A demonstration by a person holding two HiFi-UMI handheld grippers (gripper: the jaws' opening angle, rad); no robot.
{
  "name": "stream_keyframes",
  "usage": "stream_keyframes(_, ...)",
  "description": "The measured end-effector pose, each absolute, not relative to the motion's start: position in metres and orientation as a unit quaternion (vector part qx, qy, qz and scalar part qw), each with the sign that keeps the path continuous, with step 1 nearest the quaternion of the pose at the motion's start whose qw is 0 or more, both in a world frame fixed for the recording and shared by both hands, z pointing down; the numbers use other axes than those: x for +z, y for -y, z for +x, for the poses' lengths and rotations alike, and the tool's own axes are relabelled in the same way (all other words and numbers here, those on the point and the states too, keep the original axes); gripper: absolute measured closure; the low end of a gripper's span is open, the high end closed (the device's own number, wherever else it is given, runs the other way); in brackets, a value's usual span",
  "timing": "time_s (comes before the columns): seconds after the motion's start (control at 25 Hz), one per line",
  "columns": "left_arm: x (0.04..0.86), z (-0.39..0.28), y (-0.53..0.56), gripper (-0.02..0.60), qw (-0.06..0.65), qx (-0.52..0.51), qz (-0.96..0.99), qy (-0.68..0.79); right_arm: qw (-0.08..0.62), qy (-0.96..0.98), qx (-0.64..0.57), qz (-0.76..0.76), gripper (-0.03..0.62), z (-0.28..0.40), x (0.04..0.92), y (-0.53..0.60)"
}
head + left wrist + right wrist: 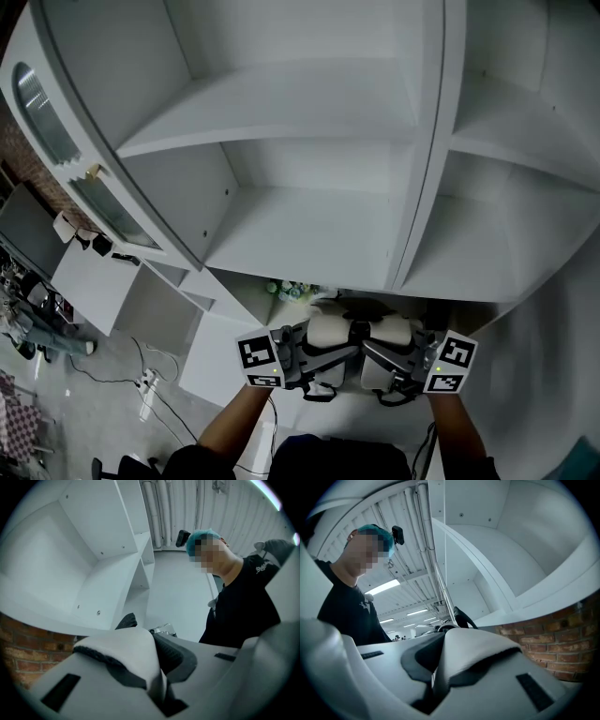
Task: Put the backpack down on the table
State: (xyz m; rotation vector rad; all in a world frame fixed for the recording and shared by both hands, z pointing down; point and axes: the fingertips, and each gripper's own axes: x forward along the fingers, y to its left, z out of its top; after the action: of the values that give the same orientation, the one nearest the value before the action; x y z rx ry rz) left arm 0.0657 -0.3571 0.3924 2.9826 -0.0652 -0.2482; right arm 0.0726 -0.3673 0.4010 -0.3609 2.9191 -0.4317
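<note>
We are looking steeply down at a tall white shelving unit (309, 216) that is filling most of the head view. Its open compartments are showing plain white boards. One low compartment at lower centre is holding a cluster of small green and white items (289, 291), too small for us to name.

Just below that compartment, at the bottom centre of the frame, the cream backpack (361, 337) with dark trim is being held between the two grippers. The left gripper (314, 364) is gripping it from the left of the frame and the right gripper (392, 364) from the right, both angled in toward it.

In the left gripper view, the fingers (93, 691) are standing nearly together, pinching a cream padded strap (129, 651) with a dark mesh underside. In the right gripper view, the fingers (543, 686) are clamping a matching strap (476, 651) in the same way.

The backpack's visible bulk is stretching left to right across the frame, with two cream padded lobes side by side. We cannot tell its long axis or which way its top is pointing. A white surface (347, 417) is showing just beneath it, and we cannot tell whether the two are touching.

At lower left, cables and a power strip (145, 382) are lying on the grey floor (112, 356).
</note>
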Motion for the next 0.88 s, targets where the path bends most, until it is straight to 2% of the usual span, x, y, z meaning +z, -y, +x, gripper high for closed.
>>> stream_keyframes(0.28, 0.428, 0.07, 0.359, 0.529, 0.08, -0.057, 0.994, 0.041, 0.038, -0.98, -0.15, -0.128, 0.553, 0.075, 0.436, 0.372)
stream_keyframes(0.56, 0.45, 0.072, 0.357, 0.529, 0.126, -0.077, 0.988, 0.036, 0.01, -0.981, -0.139, -0.139, 0.551, 0.078, 0.463, 0.368)
stream_keyframes(0.88, 0.475, 0.075, 0.354, 0.529, 0.148, -0.059, 0.987, 0.031, 0.029, -0.978, -0.165, -0.128, 0.551, 0.082, 0.475, 0.363)
